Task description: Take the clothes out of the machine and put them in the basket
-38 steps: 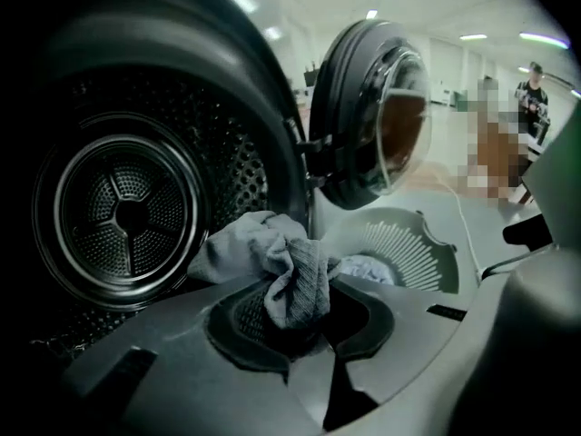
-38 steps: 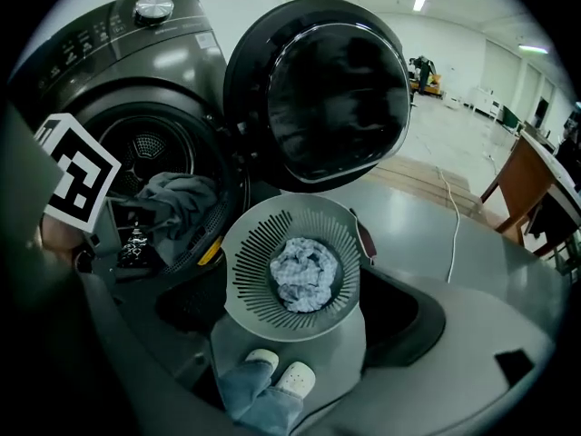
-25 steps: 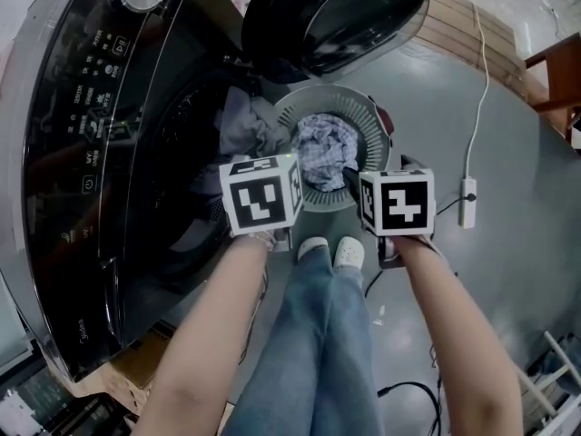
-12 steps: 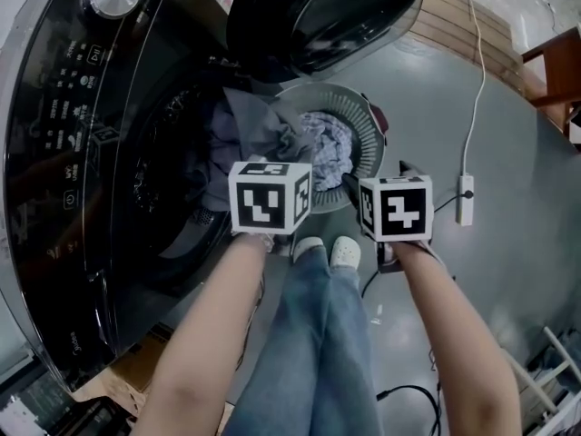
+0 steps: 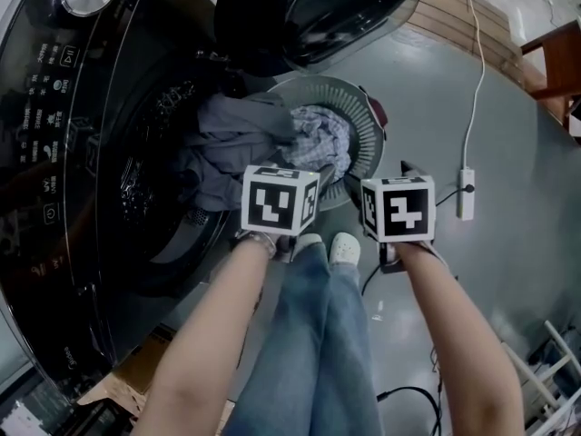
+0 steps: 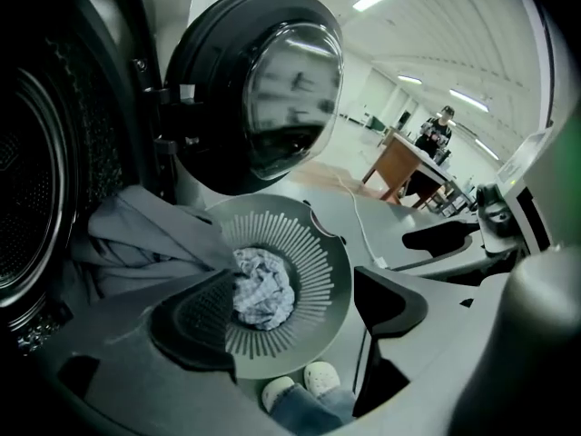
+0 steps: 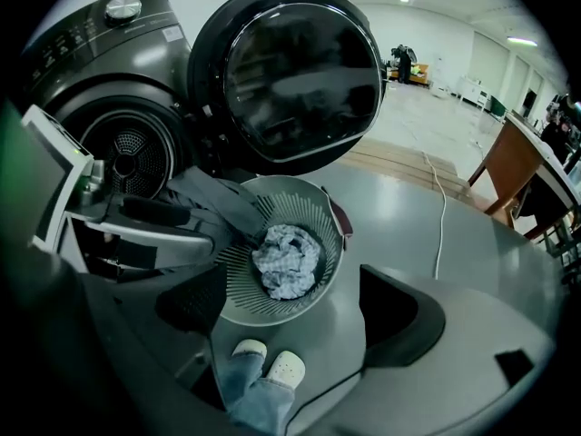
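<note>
Your left gripper (image 6: pixel 290 309) hangs over the basket (image 5: pixel 365 121), its jaws opening with nothing caught between them. Your right gripper (image 7: pixel 295 309) hovers just beside it, jaws wide apart and empty. A grey garment (image 5: pixel 234 139) trails out of the washing machine's (image 5: pixel 54 153) drum mouth, its end draped over the basket rim. A crumpled checked cloth (image 5: pixel 318 142) lies inside the basket, which sits on the floor below the open door (image 5: pixel 309 7).
</note>
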